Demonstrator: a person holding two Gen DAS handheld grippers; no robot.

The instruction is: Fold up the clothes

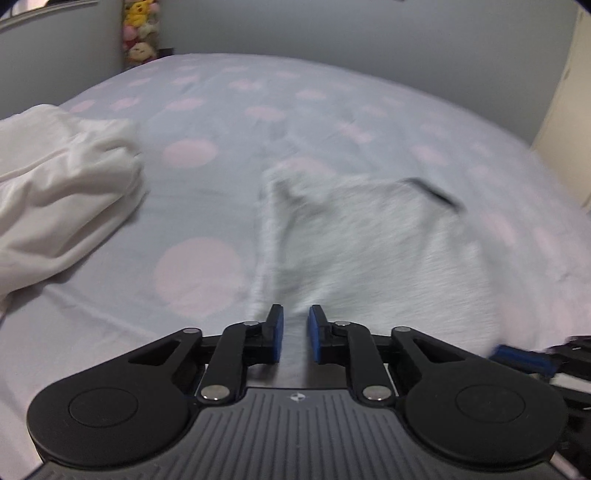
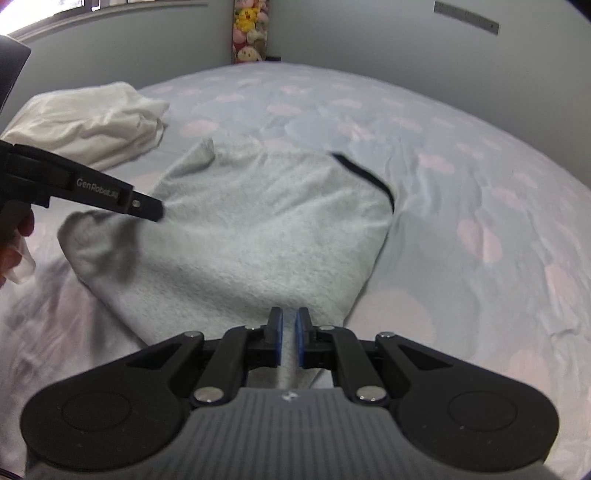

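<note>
While the left wrist view is pretty smeared, we can still make out the basics: the left gripper [image 1: 295, 332] sits low over the bed [image 1: 221, 110], its blue pads [image 1: 277, 334] standing a little apart with a strip of the grey garment [image 1: 369, 240] running up between them. Honestly we can't tell from this blur whether the pads actually press on the cloth. The garment spreads away from the fingers toward the middle of the bed, with a dark trim edge [image 1: 436, 192] at its far right corner. A bunched white cloth [image 1: 62, 177] lies off to the left, apart from the grey piece. The sheet is pale with pink blobs, and a stack of plush toys [image 1: 140, 33] sits in the far corner by the wall. At the right edge we catch a bit of the right gripper [image 1: 524, 356], blue pad showing.

Over in the right wrist view things are sharper. The right gripper [image 2: 289, 339] has its pads nearly together, pinching the near edge of the grey garment [image 2: 258, 229], which fans out from there across the bed [image 2: 480, 147]. The dark trim [image 2: 365, 177] curves along its far right side. The left gripper [image 2: 147, 206] reaches in from the left, its tip at the garment's left side, and a hand [image 2: 14, 236] holds it. The white cloth [image 2: 96, 122] sits beyond, at upper left, and the plush toys [image 2: 251, 33] are in the corner.
</note>
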